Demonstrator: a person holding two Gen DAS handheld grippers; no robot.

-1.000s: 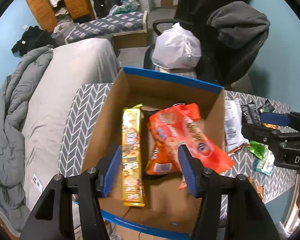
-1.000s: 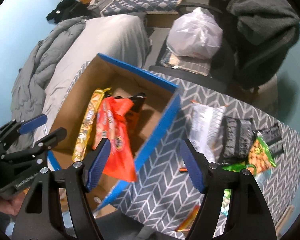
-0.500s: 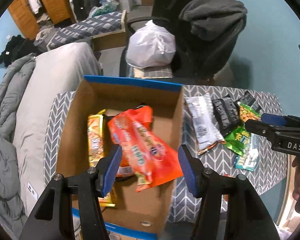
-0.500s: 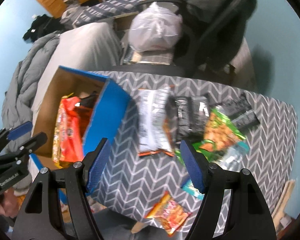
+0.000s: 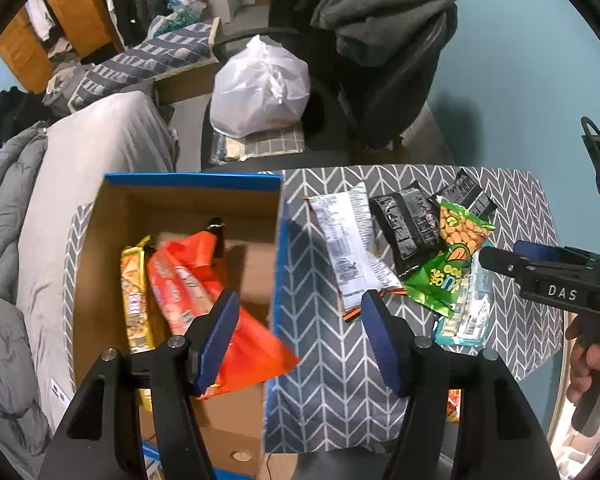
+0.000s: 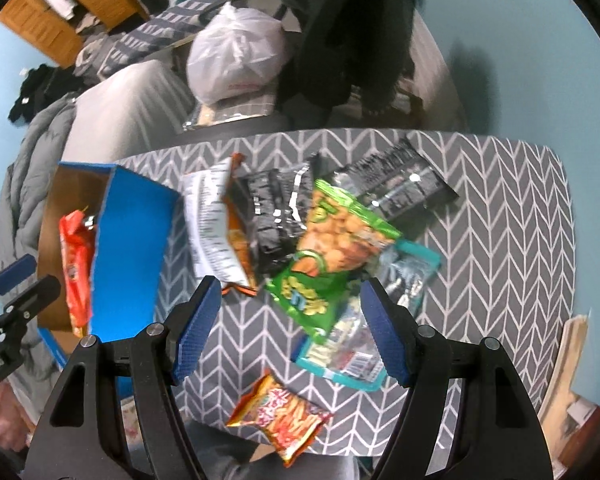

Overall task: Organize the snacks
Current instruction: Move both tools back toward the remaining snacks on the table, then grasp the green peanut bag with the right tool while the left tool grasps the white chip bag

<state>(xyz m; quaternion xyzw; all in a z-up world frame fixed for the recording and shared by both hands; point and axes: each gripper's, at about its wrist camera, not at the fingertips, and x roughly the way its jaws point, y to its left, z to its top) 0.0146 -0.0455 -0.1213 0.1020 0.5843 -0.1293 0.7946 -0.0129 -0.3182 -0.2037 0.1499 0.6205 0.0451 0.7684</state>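
Observation:
A cardboard box [image 5: 188, 208] with a blue rim stands on the left of the chevron-cloth table [image 6: 500, 240]. An orange bag [image 5: 180, 280] and a yellow pack [image 5: 134, 280] lie in it. My left gripper [image 5: 300, 340] hangs over the box's right wall, its jaws opening with nothing between them. To the right lies a pile of snacks: a white pack [image 6: 212, 216], a black pack [image 6: 276, 208], a peanut bag [image 6: 340, 232], a green pack [image 6: 312, 292] and a teal pack [image 6: 380, 320]. Above that pile my right gripper [image 6: 288, 328] stands open and holds nothing.
A red-orange snack pack [image 6: 280, 412] lies near the table's front edge. A second black pack [image 6: 396, 180] lies at the back of the pile. Behind the table are a chair with a white plastic bag [image 5: 260, 88] and dark clothes; a grey bed is at the left.
Both grippers have moved right: the box has slid leftwards in both views and the snack pile now lies under the right gripper. The left jaws stand a little wider.

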